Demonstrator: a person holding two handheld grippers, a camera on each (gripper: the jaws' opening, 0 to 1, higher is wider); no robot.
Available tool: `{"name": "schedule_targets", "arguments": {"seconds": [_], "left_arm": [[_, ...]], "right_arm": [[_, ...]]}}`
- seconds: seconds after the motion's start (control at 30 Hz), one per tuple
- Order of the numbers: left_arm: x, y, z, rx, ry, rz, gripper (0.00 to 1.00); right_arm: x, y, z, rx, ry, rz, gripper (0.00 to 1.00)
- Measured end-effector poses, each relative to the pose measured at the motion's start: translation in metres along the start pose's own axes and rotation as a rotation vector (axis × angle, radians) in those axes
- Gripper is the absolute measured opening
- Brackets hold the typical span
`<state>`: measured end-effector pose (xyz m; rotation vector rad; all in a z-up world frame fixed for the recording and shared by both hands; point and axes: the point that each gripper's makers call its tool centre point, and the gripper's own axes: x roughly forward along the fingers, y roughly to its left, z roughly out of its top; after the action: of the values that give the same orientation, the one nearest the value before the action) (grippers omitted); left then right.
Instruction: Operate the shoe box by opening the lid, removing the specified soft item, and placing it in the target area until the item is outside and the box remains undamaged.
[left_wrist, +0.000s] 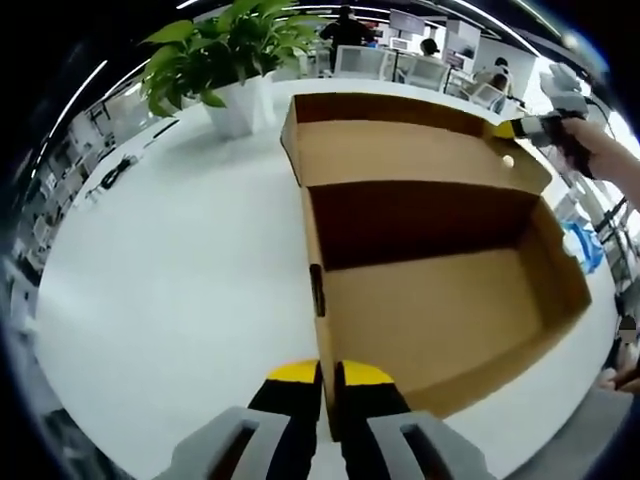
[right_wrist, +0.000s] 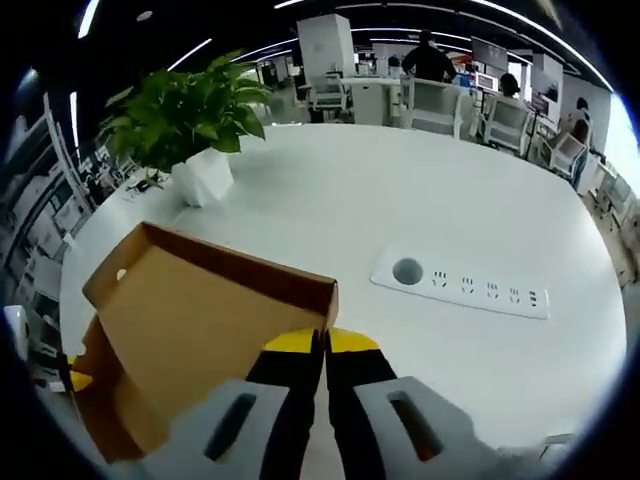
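Note:
The brown cardboard shoe box (left_wrist: 440, 300) stands open on the white table, and its inside looks bare. Its lid (left_wrist: 400, 150) is tipped back, away from me. At the bottom of the left gripper view, my left gripper (left_wrist: 329, 372) is shut on the box's near side wall, and a strip of cardboard shows between the black, yellow-tipped jaws. My right gripper (right_wrist: 324, 342) is shut on the free edge of the lid (right_wrist: 200, 310). From the left gripper view, the right gripper (left_wrist: 522, 128) shows at the lid's far right edge, held by a hand. No soft item is in sight.
A potted plant (left_wrist: 235, 60) in a white pot stands on the table behind the box's left side. A white power strip (right_wrist: 460, 285) is set into the table (right_wrist: 400, 200) to the right of the lid. Chairs, desks and people fill the room behind.

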<state>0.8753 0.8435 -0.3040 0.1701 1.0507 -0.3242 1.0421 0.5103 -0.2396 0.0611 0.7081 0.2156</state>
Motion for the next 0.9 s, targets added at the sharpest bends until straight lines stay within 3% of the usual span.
{"name": "schedule_targets", "arguments": {"seconds": [0.33, 0.4, 0.63, 0.9], "left_arm": [[-0.004, -0.003, -0.002, -0.012, 0.002, 0.007, 0.05], [-0.006, -0.005, -0.003, -0.016, 0.001, 0.008, 0.05], [-0.009, -0.008, -0.004, -0.028, -0.004, 0.015, 0.05], [-0.01, -0.008, -0.004, -0.037, -0.005, 0.024, 0.05]], "right_arm": [[-0.02, 0.004, 0.017, -0.031, -0.151, -0.001, 0.0], [-0.019, 0.004, 0.027, -0.056, -0.205, 0.007, 0.0], [-0.046, 0.017, 0.037, -0.141, -0.371, 0.004, 0.0], [-0.066, 0.026, 0.044, -0.147, -0.463, 0.039, 0.0]]}}
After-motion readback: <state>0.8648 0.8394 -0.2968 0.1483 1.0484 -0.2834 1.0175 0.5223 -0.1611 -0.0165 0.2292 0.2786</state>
